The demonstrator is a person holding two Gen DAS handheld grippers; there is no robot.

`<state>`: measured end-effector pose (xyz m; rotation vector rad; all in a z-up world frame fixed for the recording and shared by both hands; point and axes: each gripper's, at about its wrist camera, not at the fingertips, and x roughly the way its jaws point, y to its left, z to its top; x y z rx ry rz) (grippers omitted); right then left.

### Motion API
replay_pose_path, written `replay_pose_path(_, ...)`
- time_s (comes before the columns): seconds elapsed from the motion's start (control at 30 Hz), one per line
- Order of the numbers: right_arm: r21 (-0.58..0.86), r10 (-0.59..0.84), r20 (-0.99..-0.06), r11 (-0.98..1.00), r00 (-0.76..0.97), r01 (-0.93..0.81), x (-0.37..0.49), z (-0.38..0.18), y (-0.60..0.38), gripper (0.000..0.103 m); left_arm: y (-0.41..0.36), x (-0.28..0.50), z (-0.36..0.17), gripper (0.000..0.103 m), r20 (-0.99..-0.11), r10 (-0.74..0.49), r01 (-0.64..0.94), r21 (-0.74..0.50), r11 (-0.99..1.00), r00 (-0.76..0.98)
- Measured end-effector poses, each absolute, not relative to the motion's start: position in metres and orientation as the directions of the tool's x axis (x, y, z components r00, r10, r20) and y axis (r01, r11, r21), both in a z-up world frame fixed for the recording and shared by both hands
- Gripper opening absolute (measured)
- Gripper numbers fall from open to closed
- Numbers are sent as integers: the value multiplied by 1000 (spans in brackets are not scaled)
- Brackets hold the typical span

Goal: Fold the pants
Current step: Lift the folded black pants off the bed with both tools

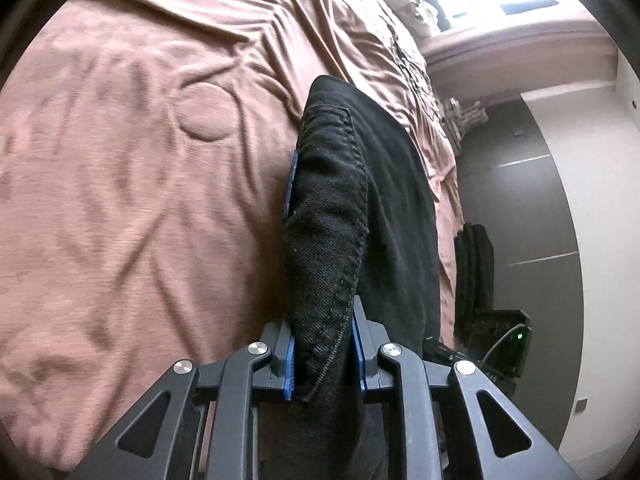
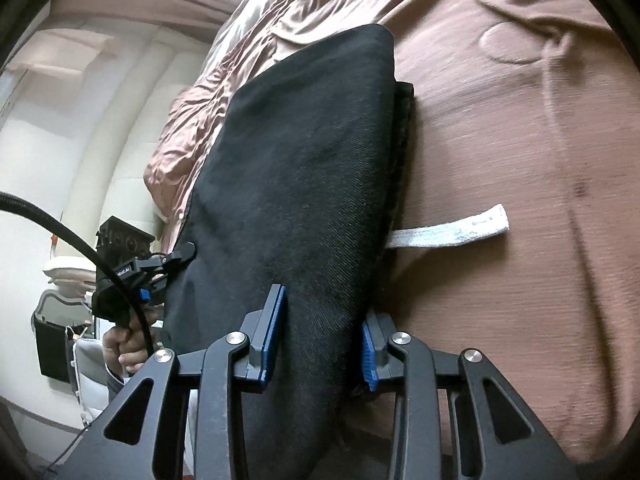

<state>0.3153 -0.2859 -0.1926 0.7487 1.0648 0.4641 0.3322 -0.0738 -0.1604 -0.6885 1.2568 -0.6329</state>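
The black denim pants (image 1: 360,184) are up off the bed, held between both grippers. They're thick, dark and a bit fuzzy with lint. In the left wrist view you can see a stitched seam curving down the fabric and what looks like a pocket corner near the top. The left gripper (image 1: 324,356) is pinching a bunched, seamed edge, blue pads tight against it on both sides. In the right wrist view, the right gripper (image 2: 316,340) is clamped on a smooth, wide stretch of the same pants, pads pressing in from each side. A second layer peeks out along the right edge there, so the pants look doubled over. A white strip of fabric (image 2: 452,232) sticks out from behind that edge; can't tell what it belongs to.

Under it all is a bed with a wrinkly dusty-pink bedspread (image 1: 140,200), which has a round stitched circle (image 1: 206,112) in it. Lots of bare bedspread on the left in the left view and on the right in the right view. The bed's edge runs near the pants on the other side, with dark floor (image 1: 520,184) and a white wall beyond. In the right view you can see the person's left hand (image 2: 128,344) gripping the other tool, with a black cable (image 2: 80,240) looping past.
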Motion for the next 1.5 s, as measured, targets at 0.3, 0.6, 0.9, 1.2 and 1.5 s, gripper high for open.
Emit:
replay_pose_path(0.3, 751, 703, -597, 659, 386, -41, 337, -199, -257, 31, -27, 325, -162, 23, -635, -739, 16, -756, 654, 222)
replay_pose_path(0.6, 759, 713, -588, 650, 382, -46, 347, -204, -263, 29, -12, 330, -183, 24, -646, -734, -27, -754, 656, 210)
replay_pose_path(0.9, 776, 703, -582, 631, 408, 20, 336, -222, -284, 50, -16, 338, -194, 32, -666, -726, -44, -741, 670, 172)
replay_pose_path(1.2, 845, 761, -504, 532, 408, 52, 345, -241, -304, 54, -22, 354, -190, 41, -690, -700, -50, -718, 694, 183)
replay_pose_path(1.5, 868, 813, -481, 495, 327, 45, 369, -252, -306, 54, -29, 375, -197, 47, -681, -711, -45, -727, 685, 175)
